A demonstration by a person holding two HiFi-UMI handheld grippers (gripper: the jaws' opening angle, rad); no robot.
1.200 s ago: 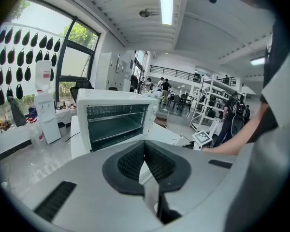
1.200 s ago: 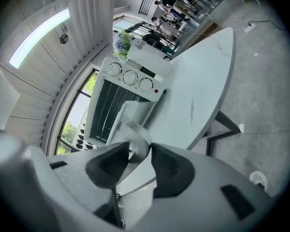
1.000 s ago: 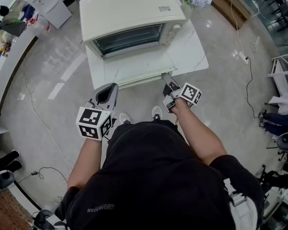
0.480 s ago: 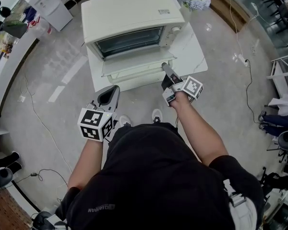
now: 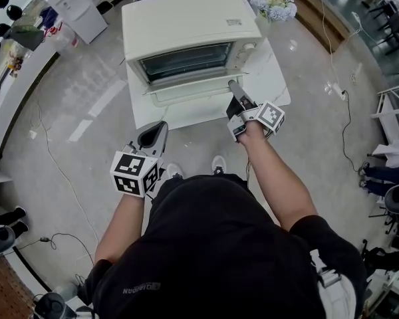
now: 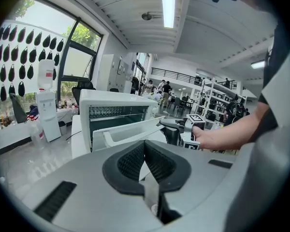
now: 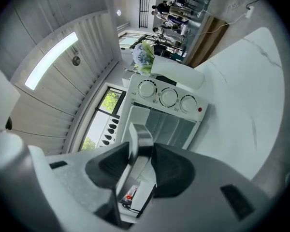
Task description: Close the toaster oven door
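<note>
Has lifted the door (image 5: 186, 93) of the toaster oven (image 5: 186, 15), on the white table (image 5: 272, 78), from lying flat a second ago to a steep tilt, so probably past halfway, with only the last push into the opening left. Runs long side left to right across the oven front, hinged along the bottom, handle edge pointing up and back toward the person. Clamps right gripper (image 5: 234, 86) on the door handle (image 7: 139, 139) near its right end, jaws wide round the bar; holds left gripper (image 5: 158, 126) low, pads together, empty.
</note>
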